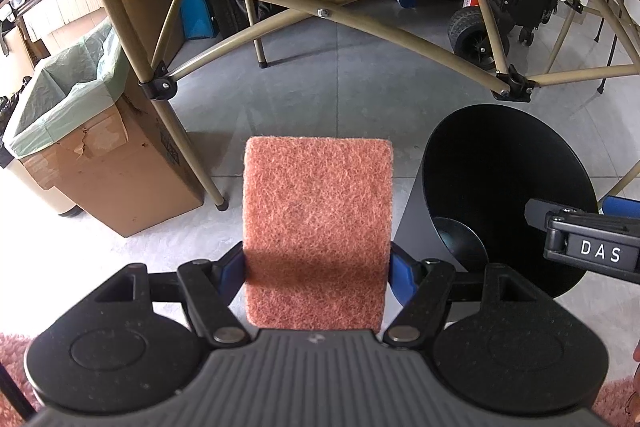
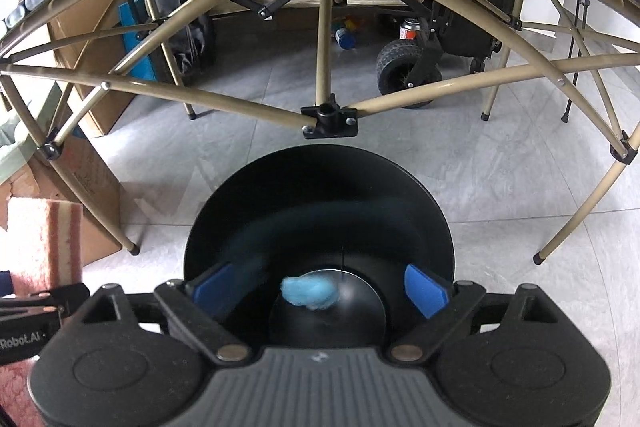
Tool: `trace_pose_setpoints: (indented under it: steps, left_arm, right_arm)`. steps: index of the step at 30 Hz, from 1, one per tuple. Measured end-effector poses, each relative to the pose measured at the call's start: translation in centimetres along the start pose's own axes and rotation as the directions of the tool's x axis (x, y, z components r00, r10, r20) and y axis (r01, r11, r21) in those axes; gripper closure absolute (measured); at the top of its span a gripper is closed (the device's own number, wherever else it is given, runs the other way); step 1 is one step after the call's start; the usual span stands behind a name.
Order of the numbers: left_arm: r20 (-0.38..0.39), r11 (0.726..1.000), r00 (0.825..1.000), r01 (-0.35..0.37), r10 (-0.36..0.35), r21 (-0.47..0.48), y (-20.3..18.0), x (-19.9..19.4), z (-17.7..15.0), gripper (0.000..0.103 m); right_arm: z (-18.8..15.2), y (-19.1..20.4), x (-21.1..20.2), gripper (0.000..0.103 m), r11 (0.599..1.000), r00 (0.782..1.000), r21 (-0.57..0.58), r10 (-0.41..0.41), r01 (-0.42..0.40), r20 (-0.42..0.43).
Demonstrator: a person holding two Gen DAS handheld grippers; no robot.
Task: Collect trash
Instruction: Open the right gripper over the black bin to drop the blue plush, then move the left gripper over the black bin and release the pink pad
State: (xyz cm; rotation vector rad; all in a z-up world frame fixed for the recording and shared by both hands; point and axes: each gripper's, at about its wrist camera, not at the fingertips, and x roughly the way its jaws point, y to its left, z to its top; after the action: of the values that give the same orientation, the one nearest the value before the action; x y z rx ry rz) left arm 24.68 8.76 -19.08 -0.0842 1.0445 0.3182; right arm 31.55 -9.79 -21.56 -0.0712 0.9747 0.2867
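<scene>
My left gripper (image 1: 317, 273) is shut on an orange-pink scouring pad (image 1: 318, 211) and holds it flat above the floor, left of a black round bin (image 1: 504, 163). My right gripper (image 2: 320, 287) is open and empty, right above the same black bin (image 2: 320, 195). A blue crumpled wad (image 2: 310, 293) is in the bin, blurred with a streak behind it, near the bottom. The right gripper's side (image 1: 584, 239) shows at the right edge of the left wrist view. The pad (image 2: 44, 243) shows at the left of the right wrist view.
A folding table's tan metal frame (image 1: 320, 15) arches overhead with legs (image 1: 192, 163) on the grey tile floor. A cardboard box lined with a green bag (image 1: 80, 131) stands at the left. A wheeled cart (image 2: 404, 73) and cans stand behind. Pink rug (image 1: 12, 379) lies at the bottom.
</scene>
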Motion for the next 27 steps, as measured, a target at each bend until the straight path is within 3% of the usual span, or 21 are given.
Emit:
trace_pose_setpoints:
  steps: [3,12,27]
  left_arm:
    - [0.002,1.0,1.0,0.001,-0.001,0.0,0.0,0.0,0.0,0.031]
    - [-0.002,1.0,1.0,0.024,-0.024,0.006,-0.6,-0.3,0.2,0.031]
    - [0.031,0.996,0.997,0.069,-0.071,0.062,-4.3,-1.2,1.8,0.031]
  right_arm:
    - [0.0,-0.1,0.0,0.005,1.0,1.0,0.0,-0.005,0.005,-0.006]
    - [0.2,-0.7,-0.6,0.0,1.0,1.0,0.022,0.01,-0.01,-0.004]
    - [0.5,-6.1,-3.8,0.0,0.986,0.999,0.163,-0.036,0.032,0.018]
